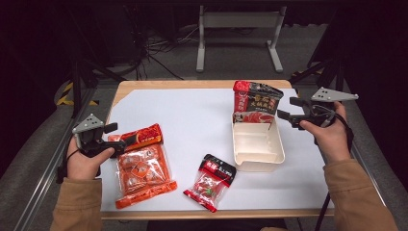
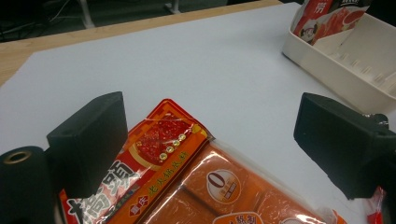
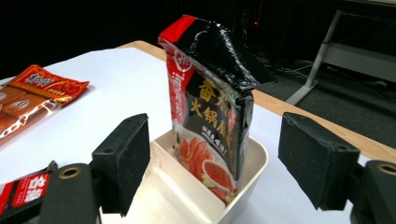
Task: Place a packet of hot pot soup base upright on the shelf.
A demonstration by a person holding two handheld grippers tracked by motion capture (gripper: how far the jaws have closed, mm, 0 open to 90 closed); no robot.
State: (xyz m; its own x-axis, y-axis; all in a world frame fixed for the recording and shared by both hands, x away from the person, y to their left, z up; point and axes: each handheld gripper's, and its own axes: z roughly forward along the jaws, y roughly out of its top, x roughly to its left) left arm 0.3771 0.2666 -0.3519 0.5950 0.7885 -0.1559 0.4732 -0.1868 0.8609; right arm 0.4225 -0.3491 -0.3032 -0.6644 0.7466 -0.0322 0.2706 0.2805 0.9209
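The right gripper (image 1: pixel 288 109) stands released, its two black foam-faced jaws wide apart and clear of the tall red-and-black glossy foil pouch (image 3: pixel 210 107), which stands upright at the far end of the cream plastic rectangular bin (image 1: pixel 258 147), propped against its end wall. The left gripper (image 1: pixel 115 134) is likewise unclenched, its jaws straddling the near top edge of the flat orange plastic pack of sealed blocks (image 1: pixel 143 166) lying on the white sheet (image 1: pixel 192 120); one jaw sits just over the printed header, and I cannot tell whether it touches. The likeliest trouble, as I judge it, is the pouch tipping: it is tall, crumpled at the crown and narrow at the foot, and the bin's low walls hold only its base, so a brush from the right jaws could topple it. The orange pack looks slick and limp, its clear film stretched over firm squared blocks; pinched by the thin header alone it may sag, swing or slide from the pads. The small red-and-black crinkly bag of sweets (image 1: pixel 210 182) lies apart near the table's front edge, where a dragged pack could nudge it. The bin is smooth, rigid and ribbed inside with a divider, and light enough to skid on the paper if bumped.
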